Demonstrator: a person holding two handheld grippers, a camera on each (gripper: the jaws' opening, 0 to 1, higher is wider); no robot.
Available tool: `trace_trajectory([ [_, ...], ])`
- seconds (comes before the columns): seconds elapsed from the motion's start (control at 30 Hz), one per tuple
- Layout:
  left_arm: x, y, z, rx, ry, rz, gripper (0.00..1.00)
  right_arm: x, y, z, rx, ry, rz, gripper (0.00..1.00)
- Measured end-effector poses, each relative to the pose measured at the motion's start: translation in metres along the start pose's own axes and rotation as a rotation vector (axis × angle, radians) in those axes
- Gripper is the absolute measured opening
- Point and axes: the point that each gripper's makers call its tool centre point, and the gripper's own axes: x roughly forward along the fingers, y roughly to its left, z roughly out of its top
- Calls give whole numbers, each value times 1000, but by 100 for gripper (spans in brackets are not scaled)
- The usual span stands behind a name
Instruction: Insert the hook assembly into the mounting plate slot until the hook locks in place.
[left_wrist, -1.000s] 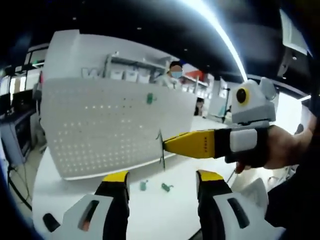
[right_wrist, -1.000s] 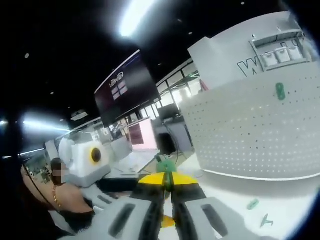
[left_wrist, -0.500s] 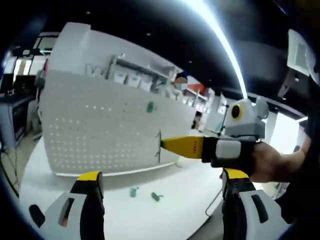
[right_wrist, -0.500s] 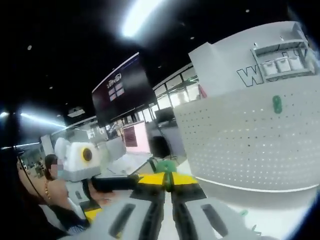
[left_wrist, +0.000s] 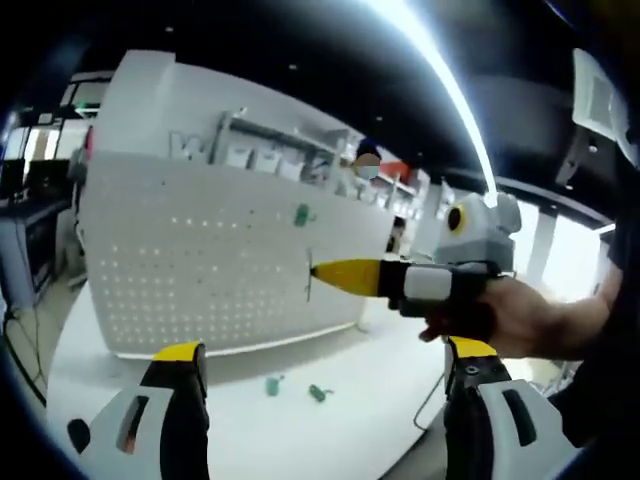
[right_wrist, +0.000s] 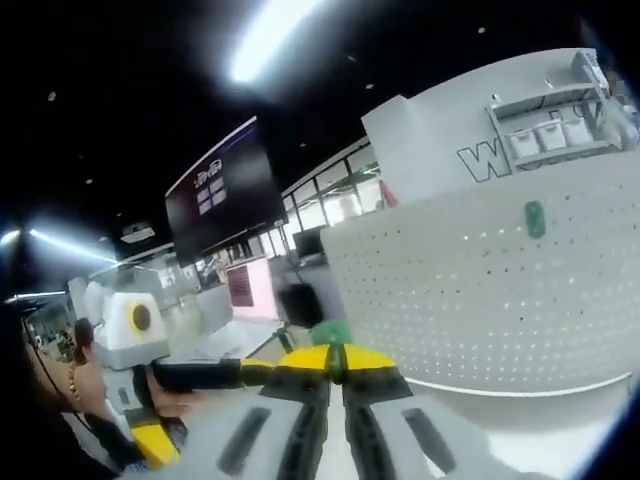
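Observation:
The white perforated mounting plate stands upright on the white table; it also fills the right of the right gripper view. One green hook hangs on it. My right gripper reaches in from the right, shut on a thin hook assembly, its tip close to the plate's face. In its own view the right gripper pinches the green hook assembly. My left gripper is wide open and holds nothing.
Two loose green hook pieces lie on the table in front of the plate. A hand holds the right gripper. One of the left gripper's yellow fingers shows at the lower left. Shelves and a dark screen stand behind.
The right gripper has carried the hook assembly left and slightly up, closer to the plate. My left jaws spread wider a second ago and have stayed so.

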Motion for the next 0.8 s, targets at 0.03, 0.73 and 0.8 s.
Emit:
trace_trajectory([
  [0.03, 0, -2, 1, -15, -4, -10, 100, 1, -5, 2, 3, -8, -9, 0],
  [0.73, -3, 10, -2, -49, 18, 15, 100, 7, -149, 51, -153, -166, -389, 0],
  [0.8, -4, 11, -1, -36, 23, 19, 100, 6, -156, 54, -150, -176, -405, 0],
])
